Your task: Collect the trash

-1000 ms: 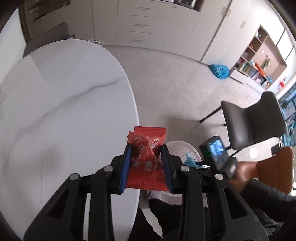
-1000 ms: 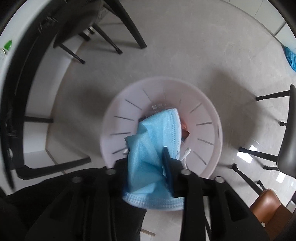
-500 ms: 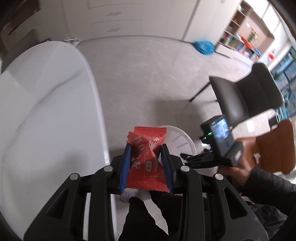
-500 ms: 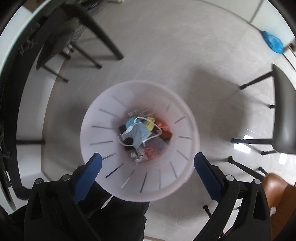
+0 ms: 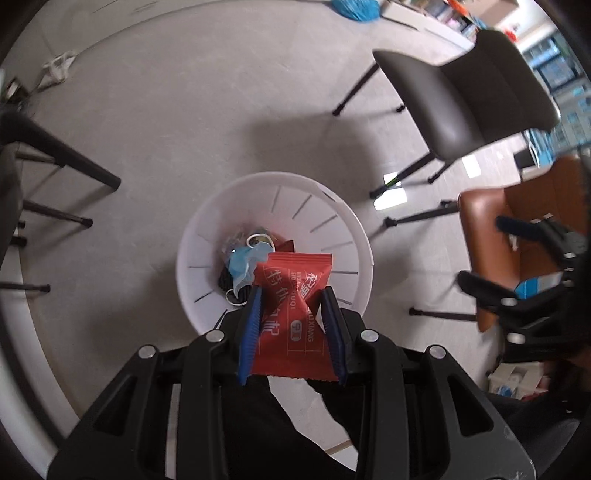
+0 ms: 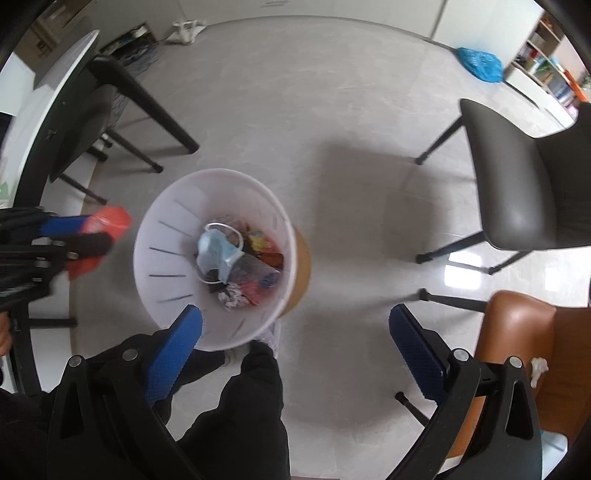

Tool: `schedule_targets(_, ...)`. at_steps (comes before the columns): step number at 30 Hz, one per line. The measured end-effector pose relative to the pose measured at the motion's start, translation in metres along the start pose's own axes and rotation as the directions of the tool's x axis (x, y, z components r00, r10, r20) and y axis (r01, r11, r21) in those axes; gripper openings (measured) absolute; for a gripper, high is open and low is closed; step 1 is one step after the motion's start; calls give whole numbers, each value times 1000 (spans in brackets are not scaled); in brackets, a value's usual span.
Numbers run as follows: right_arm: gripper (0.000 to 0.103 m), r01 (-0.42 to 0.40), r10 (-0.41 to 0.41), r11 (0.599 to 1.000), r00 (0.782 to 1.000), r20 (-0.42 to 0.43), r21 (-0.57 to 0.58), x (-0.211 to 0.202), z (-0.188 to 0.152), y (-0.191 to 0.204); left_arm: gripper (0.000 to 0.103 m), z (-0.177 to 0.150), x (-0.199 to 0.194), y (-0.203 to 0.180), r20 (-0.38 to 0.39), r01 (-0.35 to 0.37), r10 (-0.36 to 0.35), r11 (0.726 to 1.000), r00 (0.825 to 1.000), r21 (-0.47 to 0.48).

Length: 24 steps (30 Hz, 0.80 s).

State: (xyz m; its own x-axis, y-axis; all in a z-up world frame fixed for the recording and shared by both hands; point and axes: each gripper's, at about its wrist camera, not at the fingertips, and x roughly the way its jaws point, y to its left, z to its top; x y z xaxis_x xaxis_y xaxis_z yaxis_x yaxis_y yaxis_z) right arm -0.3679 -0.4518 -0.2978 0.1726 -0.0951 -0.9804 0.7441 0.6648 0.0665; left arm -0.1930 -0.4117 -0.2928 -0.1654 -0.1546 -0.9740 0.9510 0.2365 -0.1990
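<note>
We see what looks like an office or meeting room: a pale polished floor (image 6: 295, 110), a grey upholstered chair (image 6: 517, 192) and a tan leather chair (image 6: 517, 332) on thin black legs, a white tabletop (image 6: 48, 92), white cabinets (image 6: 332, 11) and open shelving (image 6: 546, 70).

My left claw (image 6: 92, 236) smears with motion at the right wrist view's edge, its red packet (image 6: 107, 225) unreadable. In my left view that packet (image 5: 293, 314) hides part of the bin (image 5: 332, 221), and the trash beneath the blue mask (image 5: 243, 260) is too jumbled to name.
</note>
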Motion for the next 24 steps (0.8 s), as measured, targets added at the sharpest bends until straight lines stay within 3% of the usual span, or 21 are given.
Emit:
schedule_targets(2, 100, 7, -7, 1000, 1000, 2, 10, -1, -3, -4, 41, 0, 10, -7, -16, -2, 2, 1000, 1000, 23)
schedule_targets(4, 100, 14, -14, 1000, 1000, 3, 16, -2, -5, -7, 57, 0, 18, -13, -30, 12, -11, 999, 999, 35)
schedule_targets(9, 100, 16, -16, 999, 1000, -1, 29, -2, -7, -9, 77, 0, 23, -25, -30, 36, -35, 998, 999, 53)
schedule_targets(15, 100, 10, -10, 999, 1000, 11, 34, -1, -2, -8, 90, 3, 9, -24, 5, 7, -8, 997, 1000, 79)
schedule_targets(24, 100, 14, -16, 997, 1000, 24, 78, 0, 4, -14, 95, 14, -14, -20, 56, -38, 35, 997, 998, 66)
